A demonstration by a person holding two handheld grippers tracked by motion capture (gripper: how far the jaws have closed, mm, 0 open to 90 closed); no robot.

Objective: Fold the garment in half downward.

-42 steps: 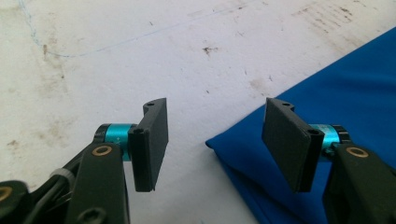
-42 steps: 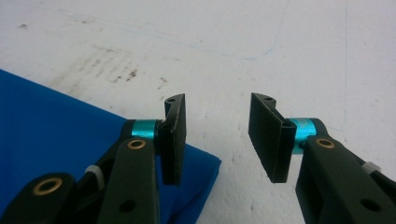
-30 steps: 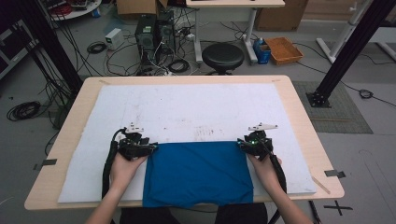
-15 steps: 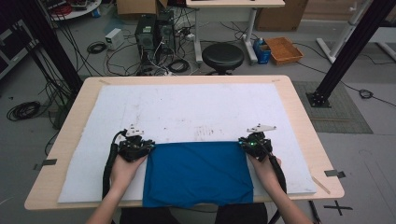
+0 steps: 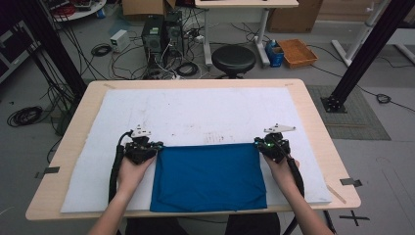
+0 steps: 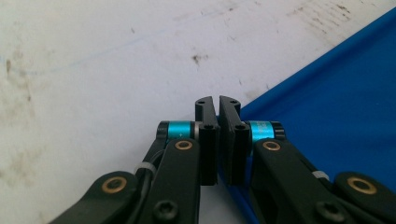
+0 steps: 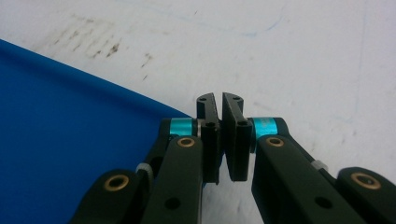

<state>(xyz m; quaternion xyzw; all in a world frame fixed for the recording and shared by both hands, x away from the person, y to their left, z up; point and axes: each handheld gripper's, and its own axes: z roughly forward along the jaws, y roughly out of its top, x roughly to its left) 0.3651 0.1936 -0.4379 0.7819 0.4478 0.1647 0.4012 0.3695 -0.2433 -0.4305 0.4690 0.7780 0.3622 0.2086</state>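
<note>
Both sets of jaws have just been closing since the earlier frames; hands barely shifted, cloth sits where it was. Left to right: my left gripper [image 5: 147,149] sits on the white mat [image 5: 195,112] at the blue cloth's [image 5: 208,176] far-left corner. In the left gripper view that left gripper [image 6: 217,103] has its jaws pinched almost together, a thin slit between them, with the cloth [image 6: 336,126] corner right at the tips; can't tell from the frames whether fabric is actually nipped between the pads. Cloth itself is folded flat, a rectangle lying on the mat at the near edge of the tabletop [image 5: 313,112], roughly centred between the two hands, its near edge reaching the mat's near edge. My right gripper [image 5: 269,146] is at the cloth's far-right corner. In the right gripper view the right gripper [image 7: 219,100] is likewise nearly closed, narrow gap only, the cloth [image 7: 70,154] edge running up to the jaws from the left; whether it's caught there I can't tell either.
</note>
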